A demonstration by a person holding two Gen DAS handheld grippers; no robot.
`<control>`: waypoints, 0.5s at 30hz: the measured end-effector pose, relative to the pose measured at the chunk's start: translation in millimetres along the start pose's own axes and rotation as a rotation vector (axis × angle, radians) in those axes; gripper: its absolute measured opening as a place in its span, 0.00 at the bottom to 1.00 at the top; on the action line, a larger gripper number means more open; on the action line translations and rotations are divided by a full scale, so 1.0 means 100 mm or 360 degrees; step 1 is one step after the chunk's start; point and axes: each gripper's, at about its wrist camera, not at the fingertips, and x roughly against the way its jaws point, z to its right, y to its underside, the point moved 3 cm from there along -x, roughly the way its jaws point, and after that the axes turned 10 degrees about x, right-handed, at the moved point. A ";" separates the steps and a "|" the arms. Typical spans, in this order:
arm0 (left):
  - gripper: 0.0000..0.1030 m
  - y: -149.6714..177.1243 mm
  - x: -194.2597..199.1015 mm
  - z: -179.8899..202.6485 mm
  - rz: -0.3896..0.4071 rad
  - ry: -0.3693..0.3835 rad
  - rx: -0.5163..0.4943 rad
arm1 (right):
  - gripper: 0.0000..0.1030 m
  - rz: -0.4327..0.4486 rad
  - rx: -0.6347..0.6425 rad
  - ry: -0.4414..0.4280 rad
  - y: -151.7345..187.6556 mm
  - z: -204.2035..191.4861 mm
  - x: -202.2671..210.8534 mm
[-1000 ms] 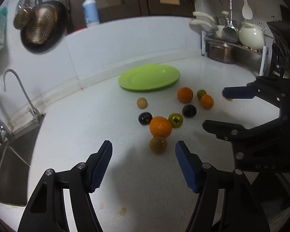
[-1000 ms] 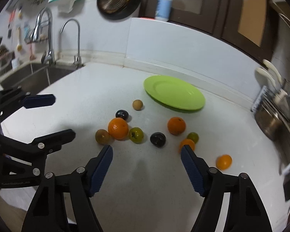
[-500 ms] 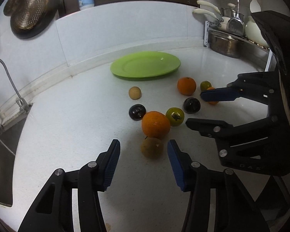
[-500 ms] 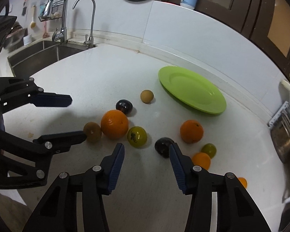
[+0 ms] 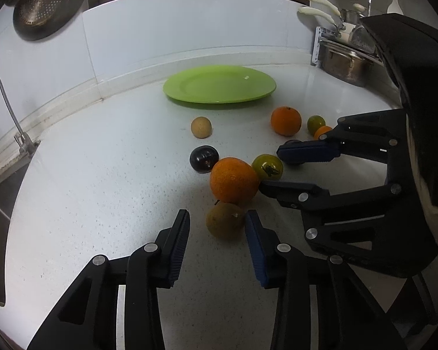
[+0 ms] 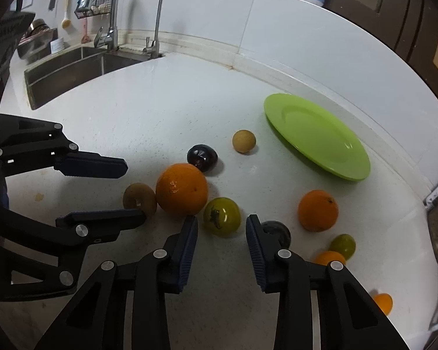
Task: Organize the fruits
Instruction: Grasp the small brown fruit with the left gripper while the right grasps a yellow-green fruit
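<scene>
Several fruits lie on the white counter before an empty green plate [image 5: 219,84] [image 6: 315,134]. My left gripper [image 5: 216,218] is open around a brown kiwi [image 5: 224,220] [image 6: 139,199], which touches a big orange [image 5: 233,180] [image 6: 181,188]. My right gripper [image 6: 222,227] is open just short of a green tomato [image 6: 222,216] [image 5: 267,166]. A dark plum [image 5: 204,159] [image 6: 202,157], a tan round fruit [image 5: 201,127] [image 6: 243,141], a second orange [image 5: 286,120] [image 6: 317,210] and small citrus lie around. Another dark fruit [image 6: 276,232] sits behind my right finger.
A sink [image 6: 73,70] with taps is at the left. A steel pot [image 5: 344,64] and dish rack stand at the right. A colander [image 5: 41,3] hangs on the wall. A small orange fruit [image 6: 382,303] lies apart at the right.
Both grippers have moved forward and down toward the fruits. The left jaws now flank the kiwi; the right jaws have narrowed and neared the green tomato.
</scene>
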 end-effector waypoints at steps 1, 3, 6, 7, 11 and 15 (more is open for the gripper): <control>0.36 0.00 -0.01 0.00 -0.0003 0.0006 0.0005 | 0.34 -0.0002 -0.0003 -0.0001 0.00 0.00 -0.01; 0.33 0.00 -0.03 -0.01 -0.0026 0.0028 0.0016 | 0.34 -0.0004 -0.0014 -0.0013 -0.01 0.01 -0.03; 0.28 -0.02 -0.07 -0.02 -0.0043 0.0047 0.0036 | 0.30 -0.0016 -0.0028 -0.0033 -0.01 0.01 -0.06; 0.28 -0.03 -0.08 -0.02 -0.0040 0.0050 0.0041 | 0.29 -0.0019 -0.0032 -0.0039 -0.01 0.01 -0.08; 0.28 -0.02 -0.08 -0.06 -0.0039 0.0055 0.0062 | 0.28 -0.0019 -0.0063 -0.0050 -0.02 0.02 -0.08; 0.28 -0.02 -0.03 -0.08 -0.0034 0.0055 0.0070 | 0.28 -0.0016 -0.0108 -0.0070 -0.01 0.02 -0.05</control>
